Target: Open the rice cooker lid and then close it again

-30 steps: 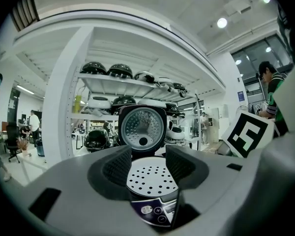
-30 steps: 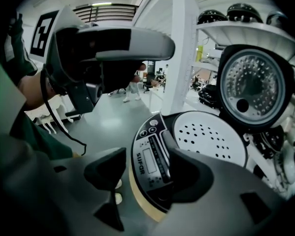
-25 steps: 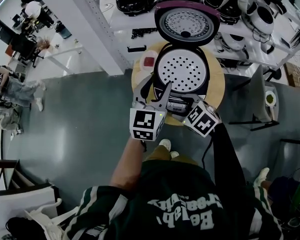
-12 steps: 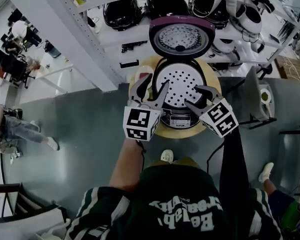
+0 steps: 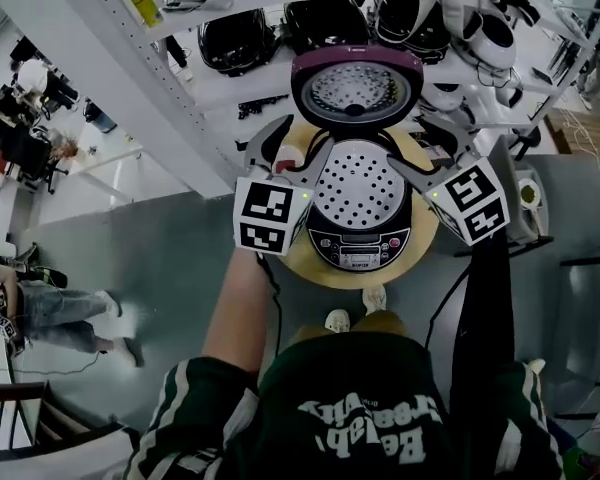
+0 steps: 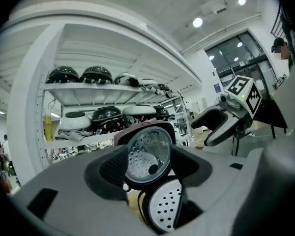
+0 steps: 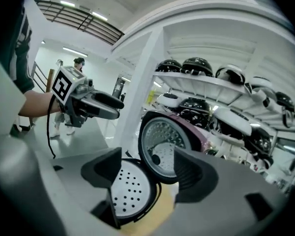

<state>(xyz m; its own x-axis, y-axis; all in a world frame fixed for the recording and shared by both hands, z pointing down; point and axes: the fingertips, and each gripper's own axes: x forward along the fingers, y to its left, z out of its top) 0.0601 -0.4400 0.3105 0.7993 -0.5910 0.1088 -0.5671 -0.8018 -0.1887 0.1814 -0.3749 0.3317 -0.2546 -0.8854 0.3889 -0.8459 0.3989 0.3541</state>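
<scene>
Above the table, left gripper and right gripper jaws just opened, empty. Lid looks stiff; I'd push its rim.

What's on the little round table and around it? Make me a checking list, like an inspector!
Surface: round wooden table, mostly covered by the cooker.
Job's things: rice cooker, lid standing open, holed tray inside.
Clutter: small red thing beside the cooker; can't tell what.
Grippers: left gripper and right gripper up on either side of the lid, jaws just opened wider, holding nothing.
Cables: black cable hanging under the left arm.
Surroundings: shelves of more cookers behind; people far left on the grey floor.
</scene>
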